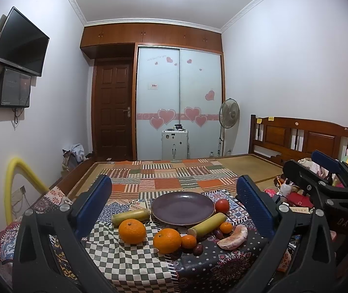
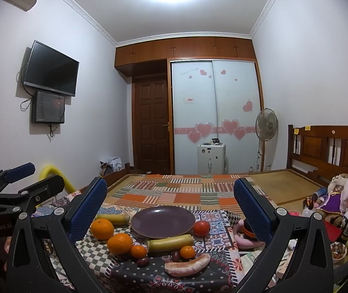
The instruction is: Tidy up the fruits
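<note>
patchwork cloth [image 1: 130, 263] | purple plate [image 1: 182, 206] bare (glossy) | oranges [image 1: 132, 231] bright | both tools apart

Home bedrm: bed [image 1: 303, 136], wardrobe [image 1: 179, 102], TV [image 1: 19, 41].

The plate [image 1: 182, 207] is purple. Two big oranges [image 1: 132, 231] and two small ones [image 1: 188, 241] are bright orange. The tomato [image 1: 222, 205] on the right is red. Two long sticks of cane [image 1: 130, 216] are yellow-green. The near peeled piece [image 1: 233, 237] is pink. Two little round fruits [image 1: 198, 249] are dark purple. The cloth [image 1: 130, 256] has green and white checks on the left and dark flowers on the right. The gripper pads [image 1: 254, 205] are blue.
</note>
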Available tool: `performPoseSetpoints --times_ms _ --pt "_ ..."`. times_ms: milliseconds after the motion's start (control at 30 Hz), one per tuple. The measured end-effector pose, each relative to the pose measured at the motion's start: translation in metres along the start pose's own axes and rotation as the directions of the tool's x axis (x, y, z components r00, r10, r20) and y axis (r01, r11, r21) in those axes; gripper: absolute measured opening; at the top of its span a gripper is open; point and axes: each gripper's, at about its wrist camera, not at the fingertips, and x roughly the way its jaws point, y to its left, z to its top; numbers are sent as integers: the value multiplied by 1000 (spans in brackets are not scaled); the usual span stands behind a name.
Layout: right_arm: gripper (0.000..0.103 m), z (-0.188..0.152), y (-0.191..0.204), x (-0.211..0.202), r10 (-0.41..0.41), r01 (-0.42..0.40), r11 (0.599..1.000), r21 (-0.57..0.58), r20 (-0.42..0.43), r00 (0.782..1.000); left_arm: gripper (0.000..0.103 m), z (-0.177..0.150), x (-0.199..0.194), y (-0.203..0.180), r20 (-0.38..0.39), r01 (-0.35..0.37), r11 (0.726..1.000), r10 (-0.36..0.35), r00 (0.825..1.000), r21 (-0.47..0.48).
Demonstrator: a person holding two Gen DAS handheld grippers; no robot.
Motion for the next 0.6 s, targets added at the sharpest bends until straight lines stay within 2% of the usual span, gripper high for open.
performPoseSetpoints --times_ms 600 --pt "103 -1 0 -1 11 -11 1000 7 8 1000 103 0 -1 -1 -2 -2 1000 2 1000 2"
